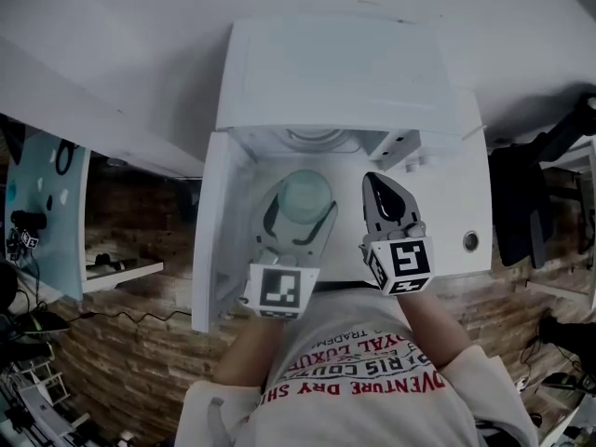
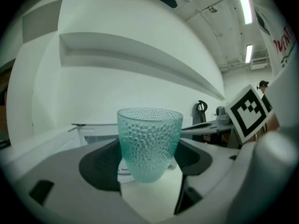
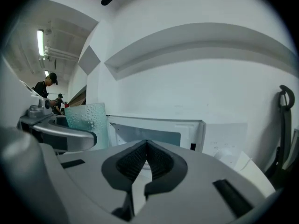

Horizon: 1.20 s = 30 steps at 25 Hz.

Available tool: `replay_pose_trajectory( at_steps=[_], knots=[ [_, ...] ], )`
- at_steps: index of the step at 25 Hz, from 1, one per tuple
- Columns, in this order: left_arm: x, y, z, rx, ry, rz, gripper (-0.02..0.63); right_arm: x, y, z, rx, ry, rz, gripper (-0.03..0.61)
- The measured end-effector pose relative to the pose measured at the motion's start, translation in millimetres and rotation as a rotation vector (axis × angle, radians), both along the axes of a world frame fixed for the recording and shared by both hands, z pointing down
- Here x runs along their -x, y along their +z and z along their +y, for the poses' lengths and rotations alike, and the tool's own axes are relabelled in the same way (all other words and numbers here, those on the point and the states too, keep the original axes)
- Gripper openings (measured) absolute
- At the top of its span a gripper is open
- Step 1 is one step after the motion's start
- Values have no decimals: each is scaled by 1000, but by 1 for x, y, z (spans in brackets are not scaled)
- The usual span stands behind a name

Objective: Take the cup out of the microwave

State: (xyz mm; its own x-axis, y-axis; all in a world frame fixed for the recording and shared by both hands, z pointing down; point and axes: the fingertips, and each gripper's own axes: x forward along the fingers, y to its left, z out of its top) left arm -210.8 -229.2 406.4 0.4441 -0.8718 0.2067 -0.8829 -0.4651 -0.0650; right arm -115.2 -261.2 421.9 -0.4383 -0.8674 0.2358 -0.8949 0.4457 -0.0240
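A teal, dimpled glass cup (image 1: 305, 199) (image 2: 149, 141) stands upright between the jaws of my left gripper (image 1: 300, 216) (image 2: 150, 171), whose dark pads press on both its sides. The cup is held in front of the white microwave (image 1: 335, 73), at its open mouth, with the door (image 1: 216, 236) swung out to the left. My right gripper (image 1: 378, 184) (image 3: 145, 146) hangs just right of the cup, its jaws together with nothing between them. In the right gripper view the cup (image 3: 87, 121) shows at the left and the microwave (image 3: 219, 139) ahead.
The microwave sits on a white counter (image 1: 521, 54) against a white wall. A black chair (image 1: 520, 214) stands at the right, and a desk with cables (image 1: 37, 240) at the left. A person (image 3: 45, 85) stands far off at the left of the right gripper view.
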Motion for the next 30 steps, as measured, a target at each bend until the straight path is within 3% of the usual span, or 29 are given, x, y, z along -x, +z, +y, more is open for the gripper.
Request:
replay_pose_trajectory(
  at_steps=[7,13,17,22,30],
  knots=[
    [2,-71,-4,-96,-36,64,356,7,-69,-6,-149,-25,-41,11],
    [2,-106,-14,-176,-4,29,356,4,-113,-7,-241,-26,-67,11],
    [-1,-119,-17,-166,-12,74,356,-1,-135,-3,-285,-20,-74,11],
    [-1,-123,-21,-179,-10,64,356,-2,-150,1,-329,-44,-61,11],
    [-3,-124,-24,-176,-3,78,356,-1,-147,2,-317,-50,-55,11]
  ],
)
